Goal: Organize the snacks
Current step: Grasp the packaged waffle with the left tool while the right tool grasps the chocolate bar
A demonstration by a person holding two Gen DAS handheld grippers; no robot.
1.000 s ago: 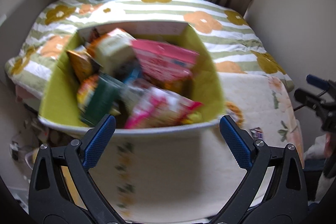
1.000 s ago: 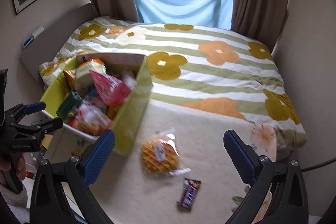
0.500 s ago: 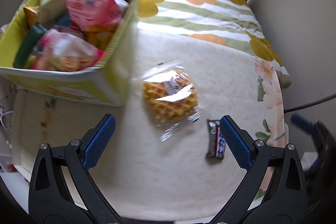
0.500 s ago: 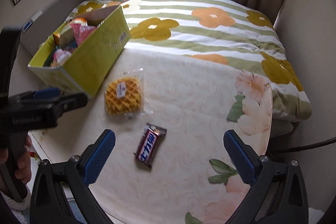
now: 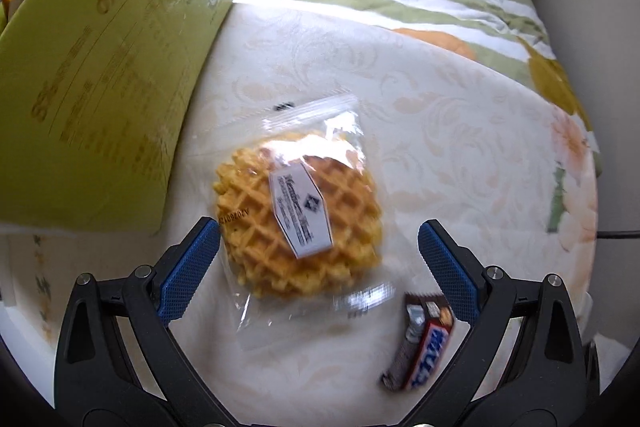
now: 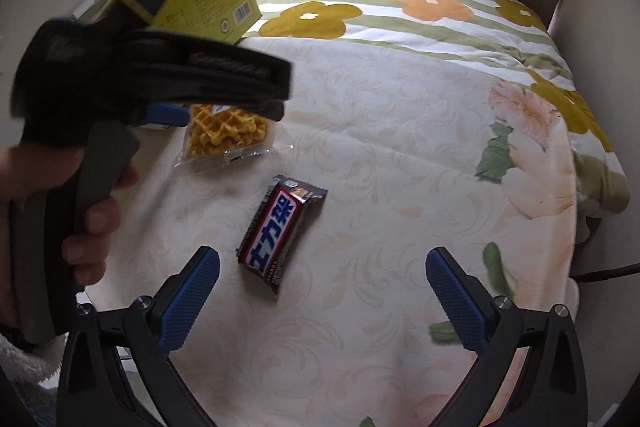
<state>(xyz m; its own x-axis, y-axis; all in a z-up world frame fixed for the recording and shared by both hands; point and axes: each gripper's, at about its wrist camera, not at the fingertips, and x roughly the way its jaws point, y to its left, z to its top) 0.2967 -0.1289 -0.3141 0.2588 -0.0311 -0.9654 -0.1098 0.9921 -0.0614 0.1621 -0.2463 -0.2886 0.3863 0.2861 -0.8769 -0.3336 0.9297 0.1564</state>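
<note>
- The wrapped waffle (image 5: pixel 298 223) lies on the bed (image 5: pixel 460 147), just right of the green snack box (image 5: pixel 100 87). It looks light and brittle in crinkly, slippery film, so grip it gently across the disc.
- The left hand-held gripper (image 5: pixel 319 257) hovers low over it, jaws wide, empty.
- The right hand-held gripper (image 6: pixel 322 287), wide and empty, hangs above the candy bar (image 6: pixel 278 231), probably firmer.

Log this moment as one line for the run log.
left tool: open, over wrapped waffle | right tool: open, near chocolate bar | both snacks outside green box
</note>
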